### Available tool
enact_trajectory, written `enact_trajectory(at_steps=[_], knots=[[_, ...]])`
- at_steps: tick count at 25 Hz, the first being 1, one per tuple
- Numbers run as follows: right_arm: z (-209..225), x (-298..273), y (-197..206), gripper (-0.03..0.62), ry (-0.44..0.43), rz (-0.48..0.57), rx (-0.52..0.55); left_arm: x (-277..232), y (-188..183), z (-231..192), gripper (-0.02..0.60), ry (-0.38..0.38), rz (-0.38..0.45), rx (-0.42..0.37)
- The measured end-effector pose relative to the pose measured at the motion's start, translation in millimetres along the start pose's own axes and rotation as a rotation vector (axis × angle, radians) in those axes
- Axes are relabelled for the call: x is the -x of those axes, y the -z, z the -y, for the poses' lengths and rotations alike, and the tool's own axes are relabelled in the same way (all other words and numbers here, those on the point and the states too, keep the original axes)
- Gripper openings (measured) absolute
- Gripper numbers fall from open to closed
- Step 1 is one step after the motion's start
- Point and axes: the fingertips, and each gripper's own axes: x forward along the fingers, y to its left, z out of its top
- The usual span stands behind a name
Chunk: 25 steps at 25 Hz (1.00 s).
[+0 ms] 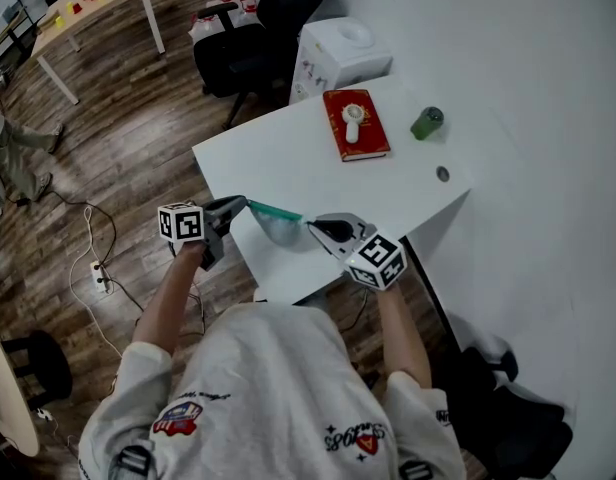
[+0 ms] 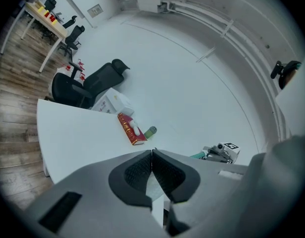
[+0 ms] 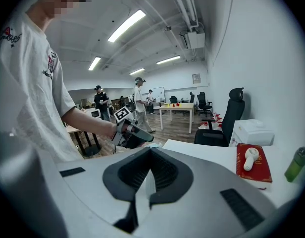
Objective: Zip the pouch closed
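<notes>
From the head view, we look down on a person in a pale sweatshirt who holds the left gripper (image 1: 246,206) and the right gripper (image 1: 310,228) over the near edge of a white table (image 1: 288,158). The pouch (image 1: 278,223), pale with a teal zip edge, hangs stretched in the air between the two tips. Farther back on the table lie a red book (image 1: 368,140) with a small white fan (image 1: 354,118) on top and, apart to its right, a small green object (image 1: 427,122). In the left gripper view, we see the jaws clenched, tips meeting, with a pale sliver of the pouch pinched between the pads. In the right gripper view, we see the jaws likewise pressed together on a pale strip of the pouch, with the left gripper facing us just beyond
</notes>
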Motion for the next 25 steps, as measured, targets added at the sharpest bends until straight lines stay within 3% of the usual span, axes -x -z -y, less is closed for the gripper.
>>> enact_trajectory(at_steps=[8, 14, 20, 25], knots=[[0.5, -1.4, -1.6, 0.005, -0.010, 0.001, 0.015, 4.8, -0.7, 2.5, 0.006, 0.000, 0.017, -0.008], [3.2, 9.4, -20.5, 0.005, -0.007, 0.093, -0.023, -1.6, 5.5, 9.8, 0.011, 0.031, 0.023, 0.005], [7.5, 10.9, -30.7, 0.005, -0.017, 0.122, -0.033, -15.2, 8.6, 4.6, 0.011, 0.011, 0.038, 0.012], [8.5, 19.8, -39.4, 0.005, -0.023, 0.161, -0.049, -24.4, 8.7, 24.6, 0.011, 0.082, 0.032, -0.022]])
